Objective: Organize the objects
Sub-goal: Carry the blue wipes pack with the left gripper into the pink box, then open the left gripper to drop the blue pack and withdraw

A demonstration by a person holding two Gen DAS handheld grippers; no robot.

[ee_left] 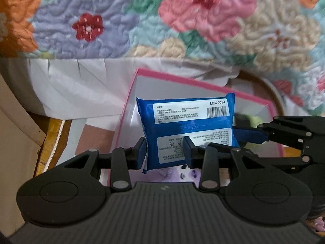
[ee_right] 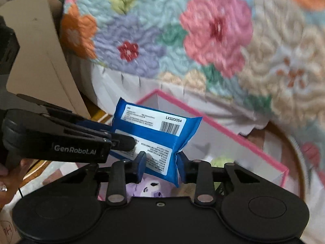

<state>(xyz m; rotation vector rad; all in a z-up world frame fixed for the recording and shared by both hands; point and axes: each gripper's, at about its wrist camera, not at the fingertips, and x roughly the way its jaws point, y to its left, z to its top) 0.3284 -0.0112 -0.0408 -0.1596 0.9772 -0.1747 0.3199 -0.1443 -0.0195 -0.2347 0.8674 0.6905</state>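
A blue pack of wet wipes (ee_left: 189,122) with white printed labels hangs above a white box with a pink rim (ee_left: 203,83). My left gripper (ee_left: 165,152) is shut on the pack's lower end, one pad on each side. My right gripper (ee_left: 243,134) reaches in from the right and meets the pack's right edge. In the right wrist view the pack (ee_right: 154,134) sits between the right gripper's (ee_right: 162,162) fingers, pinched at its crimped end. There the left gripper (ee_right: 115,134) comes in from the left, clamped on the same pack. A purple plush toy (ee_right: 146,189) lies below.
A floral quilt (ee_left: 182,20) fills the background, with a white bed skirt (ee_left: 71,89) hanging under it. The pink-rimmed box (ee_right: 223,130) stands against the bed, something pale green (ee_right: 221,160) inside. A beige panel (ee_right: 36,50) rises at the left. A hand (ee_right: 8,174) shows at the lower left.
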